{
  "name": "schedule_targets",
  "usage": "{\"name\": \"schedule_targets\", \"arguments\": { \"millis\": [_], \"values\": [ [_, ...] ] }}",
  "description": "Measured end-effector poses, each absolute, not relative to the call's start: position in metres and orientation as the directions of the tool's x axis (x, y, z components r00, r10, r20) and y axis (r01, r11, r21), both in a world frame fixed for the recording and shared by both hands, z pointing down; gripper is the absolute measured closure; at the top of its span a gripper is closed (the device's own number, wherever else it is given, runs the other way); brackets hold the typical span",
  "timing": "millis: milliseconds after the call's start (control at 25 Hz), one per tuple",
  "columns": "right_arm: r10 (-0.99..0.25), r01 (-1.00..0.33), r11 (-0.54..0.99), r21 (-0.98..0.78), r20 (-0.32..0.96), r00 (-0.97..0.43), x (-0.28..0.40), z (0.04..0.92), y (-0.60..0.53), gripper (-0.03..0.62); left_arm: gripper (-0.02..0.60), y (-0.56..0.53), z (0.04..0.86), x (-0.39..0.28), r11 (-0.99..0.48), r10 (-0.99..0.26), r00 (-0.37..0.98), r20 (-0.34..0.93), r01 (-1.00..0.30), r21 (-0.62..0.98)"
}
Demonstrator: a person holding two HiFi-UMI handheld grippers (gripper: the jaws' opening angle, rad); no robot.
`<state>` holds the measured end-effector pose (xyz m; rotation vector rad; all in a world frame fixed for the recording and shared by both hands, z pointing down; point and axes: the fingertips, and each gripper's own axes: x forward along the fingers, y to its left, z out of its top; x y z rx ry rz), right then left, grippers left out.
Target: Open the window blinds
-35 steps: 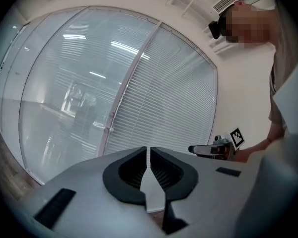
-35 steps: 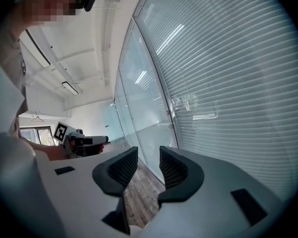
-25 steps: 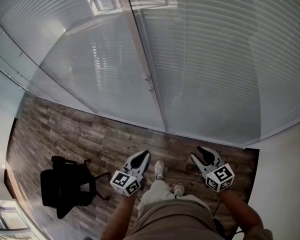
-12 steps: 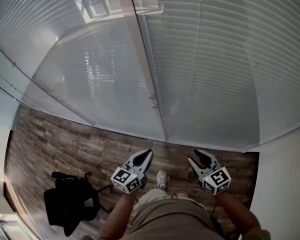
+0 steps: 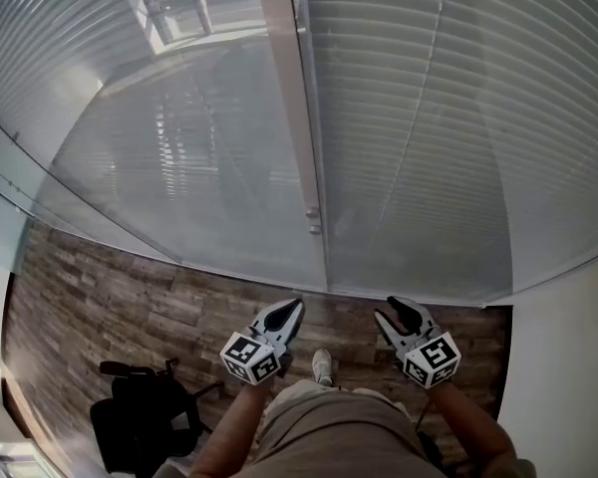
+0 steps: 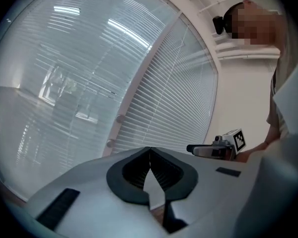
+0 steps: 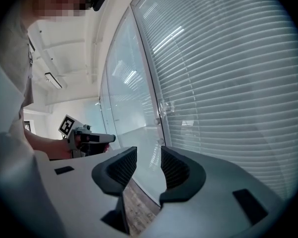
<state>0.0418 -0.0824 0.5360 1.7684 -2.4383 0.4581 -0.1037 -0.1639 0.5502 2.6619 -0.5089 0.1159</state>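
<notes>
Nearest, the left gripper (image 5: 292,311) is clenched on nothing and the right gripper (image 5: 388,314) has its jaws parted and empty. Both are held low over the wooden floor (image 5: 130,287), either side of the person's shoe (image 5: 321,364). Ahead, beside the frame post (image 5: 297,118) with its two small knobs (image 5: 312,220), the window blinds (image 5: 429,118) hang fully lowered, slats apparently shut. Neither gripper touches anything, so the opening seems wholly left to do.

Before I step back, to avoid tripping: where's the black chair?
Head view, lower left: the black chair stands on the wood floor, left of the left gripper.
</notes>
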Motion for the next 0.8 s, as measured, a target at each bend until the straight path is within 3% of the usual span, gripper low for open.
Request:
{"name": "schedule_targets", "arguments": {
  "millis": [800],
  "values": [
    [-0.944,-0.973,0.172,-0.151,0.256,-0.207,0.023,0.538,-0.131,0.457,0.565,-0.22,0.569,-0.121,-0.897,-0.278,0.943,0.18,-0.322,0.302]
  ]
}}
